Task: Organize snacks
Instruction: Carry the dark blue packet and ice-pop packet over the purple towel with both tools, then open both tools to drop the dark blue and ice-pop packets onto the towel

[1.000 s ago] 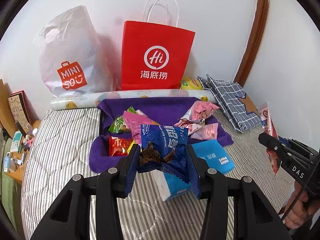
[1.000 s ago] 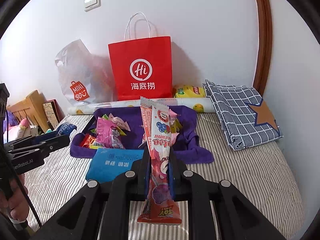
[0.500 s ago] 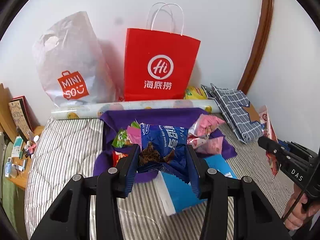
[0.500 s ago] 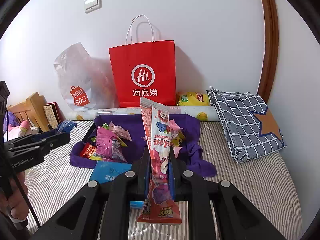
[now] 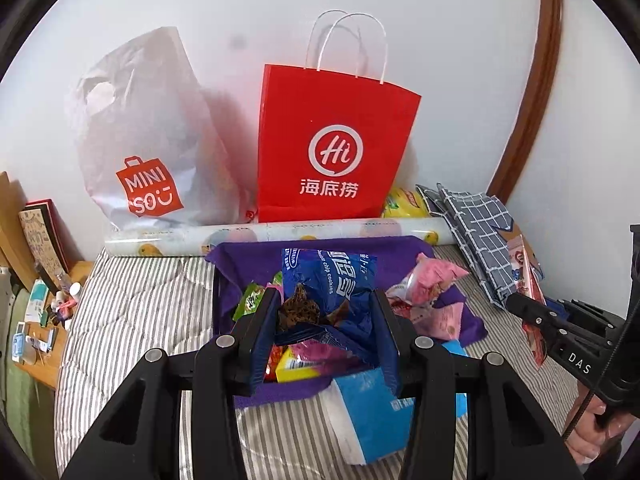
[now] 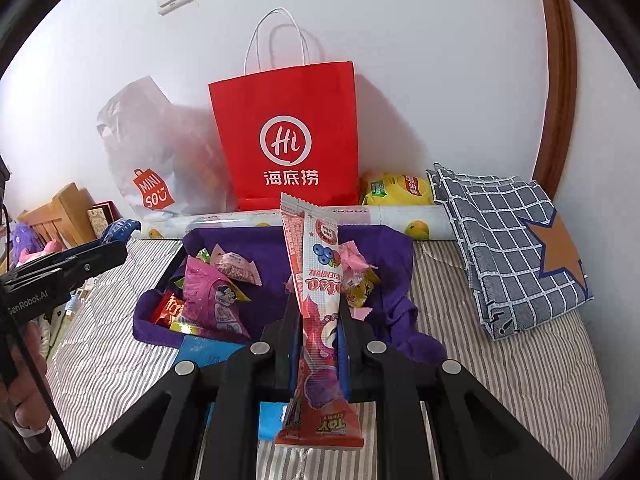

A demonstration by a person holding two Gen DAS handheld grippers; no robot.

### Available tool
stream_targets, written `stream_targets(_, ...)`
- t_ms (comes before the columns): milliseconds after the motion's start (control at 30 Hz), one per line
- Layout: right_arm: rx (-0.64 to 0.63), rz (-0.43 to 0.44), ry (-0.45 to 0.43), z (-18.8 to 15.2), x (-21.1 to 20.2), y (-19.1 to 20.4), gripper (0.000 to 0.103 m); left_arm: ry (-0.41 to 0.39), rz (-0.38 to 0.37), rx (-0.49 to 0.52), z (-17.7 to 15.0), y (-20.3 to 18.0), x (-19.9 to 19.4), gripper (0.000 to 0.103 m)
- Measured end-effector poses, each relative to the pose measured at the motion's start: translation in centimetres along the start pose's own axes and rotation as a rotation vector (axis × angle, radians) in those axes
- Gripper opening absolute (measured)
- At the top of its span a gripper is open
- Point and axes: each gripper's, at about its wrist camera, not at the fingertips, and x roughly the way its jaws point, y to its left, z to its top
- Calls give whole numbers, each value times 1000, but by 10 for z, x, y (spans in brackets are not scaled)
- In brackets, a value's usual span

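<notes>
I see both views evenly and softly lit, bright enough for crisp print on the red paper bag (image 5: 336, 140). It casts a faint shadow on the white wall (image 6: 440, 60) behind. Fisheye bending curves the edges, dark vignette fills the corners, nothing glares.

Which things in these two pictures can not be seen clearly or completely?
- Contents of the red paper bag: left wrist view, its closed front hides them.
- Yellow snack bag: right wrist view, partly behind the red bag.
- Blue packet: left wrist view, partly covered by the left gripper.
- Bottom of the blue cookie bag: hidden between the fingers.
</notes>
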Motion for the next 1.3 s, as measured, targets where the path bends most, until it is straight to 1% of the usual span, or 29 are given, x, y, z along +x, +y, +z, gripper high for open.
stream_targets(233,-6,-4,12,11,16,-6,15,16,14,3,12,4,19,45)
stream_targets(433,-10,0,47,14,40,-11,15,28,16,1,19,6,35,45)
stream_targets(567,-15,3,68,14,54,-12,15,36,15,-2,22,8,45,45)
stream_targets(700,-9,7,88,15,66,-14,15,65,2,-14,25,13,57,45)
stream_targets(800,-5,14,108,15,74,-17,15,73,7,-18,27,16,64,45)
stream_targets(933,-19,9,132,15,86,-16,15,87,-8,-32,29,21,72,45)
stream_targets(1300,-18,39,197,11,122,-11,16,119,-6,-3,30,19,90,45)
